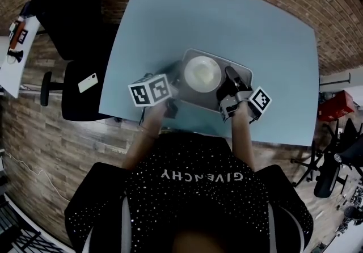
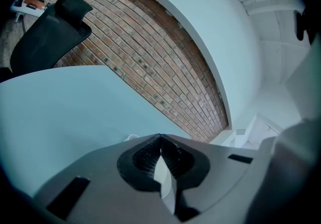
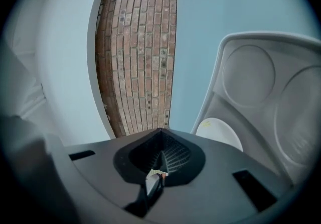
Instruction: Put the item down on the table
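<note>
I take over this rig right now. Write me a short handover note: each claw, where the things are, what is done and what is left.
Left claw: shut on the left rim of the tray.
Right claw: shut on the tray's right rim.
Things: the grey tray is over the blue table, near the person's side, and carries the white bowl.
Done: the tray is gripped on both sides. I cannot tell if it rests on the table.
Left: probably set it flat, open both claws, then back off.
</note>
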Motion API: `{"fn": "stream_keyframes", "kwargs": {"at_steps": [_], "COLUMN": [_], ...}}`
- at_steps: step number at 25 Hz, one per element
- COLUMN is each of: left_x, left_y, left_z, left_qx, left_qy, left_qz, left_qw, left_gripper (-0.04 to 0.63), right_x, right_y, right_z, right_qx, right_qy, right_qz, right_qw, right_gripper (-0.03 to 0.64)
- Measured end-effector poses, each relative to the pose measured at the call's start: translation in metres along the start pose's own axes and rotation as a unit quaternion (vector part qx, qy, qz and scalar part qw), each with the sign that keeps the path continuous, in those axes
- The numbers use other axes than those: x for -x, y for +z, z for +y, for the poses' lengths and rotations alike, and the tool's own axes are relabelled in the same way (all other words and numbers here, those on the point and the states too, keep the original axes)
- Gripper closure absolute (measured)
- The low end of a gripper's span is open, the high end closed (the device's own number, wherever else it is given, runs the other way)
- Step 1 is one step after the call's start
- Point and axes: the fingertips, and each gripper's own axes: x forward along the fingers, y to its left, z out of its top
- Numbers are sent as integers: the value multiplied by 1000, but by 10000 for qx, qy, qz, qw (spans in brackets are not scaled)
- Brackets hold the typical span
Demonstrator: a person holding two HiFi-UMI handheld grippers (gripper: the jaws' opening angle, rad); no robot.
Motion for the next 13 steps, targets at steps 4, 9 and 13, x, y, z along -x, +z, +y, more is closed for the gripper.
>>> {"fn": "stream_keyframes", "kwargs": {"at_steps": [4, 9, 13], "left_x": [0, -1, 0], "left_y": [2, -2, -6], "left_z": [-2, -1, 0], "left_qx": [-4, -15, 21], "left_qy": [-32, -9, -2], "left_qz": [-21, 13, 40], "left_qw": [10000, 10000, 10000], "left_gripper": [584, 584, 584], "right_x": [0, 2, 5], "right_y": [-2, -4, -7], "right_z": [-1, -3, -6], "right_qx": [88, -45, -38], "right_qy": [-56, -28, -72], "right_qz": [43, 27, 49], "right_qw": [9999, 10000, 10000], "right_gripper": [606, 606, 606]}}
